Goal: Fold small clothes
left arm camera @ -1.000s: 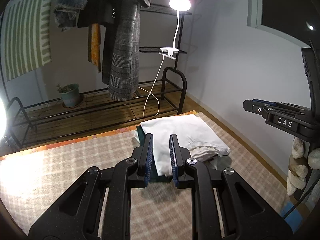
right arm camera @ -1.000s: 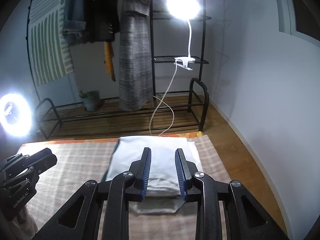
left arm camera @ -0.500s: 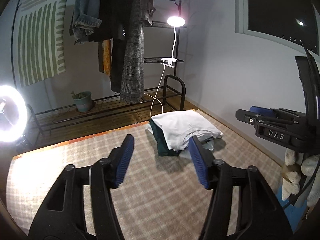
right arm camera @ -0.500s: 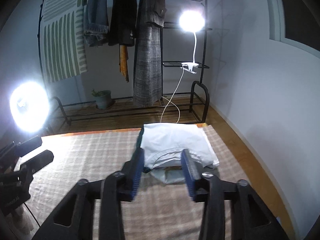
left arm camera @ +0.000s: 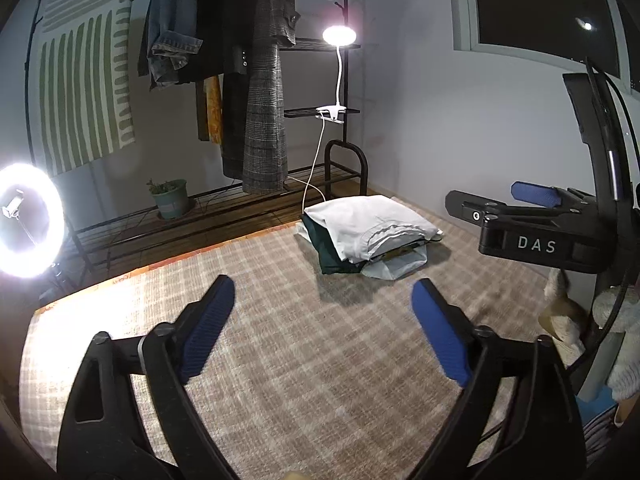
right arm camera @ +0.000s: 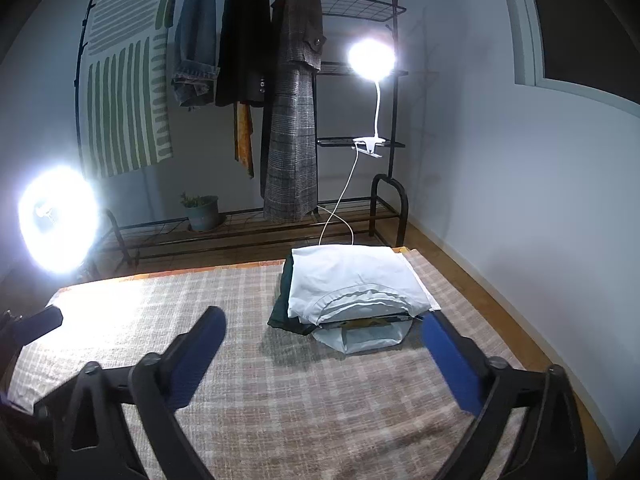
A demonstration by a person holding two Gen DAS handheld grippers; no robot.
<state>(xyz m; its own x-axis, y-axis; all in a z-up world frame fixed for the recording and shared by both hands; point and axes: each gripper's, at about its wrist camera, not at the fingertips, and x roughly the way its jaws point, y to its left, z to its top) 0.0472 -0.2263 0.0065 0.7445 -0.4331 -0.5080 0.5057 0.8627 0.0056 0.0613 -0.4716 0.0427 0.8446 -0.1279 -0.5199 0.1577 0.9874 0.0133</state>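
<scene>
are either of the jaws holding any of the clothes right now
Nothing is held. The left gripper and right gripper are both open, short of the folded stack.

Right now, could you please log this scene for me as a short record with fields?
surface: checked cloth
stack: folded clothes at the far right corner, white top layer, dark green beneath
left gripper: open, empty, short of the stack
right gripper: open, empty, near the stack's front edge
background: coats on a rack, clip lamp, ring light

Soft cloth stack [right arm camera: 352, 284]; coarse woven plaid mat [right arm camera: 280, 400]
</scene>
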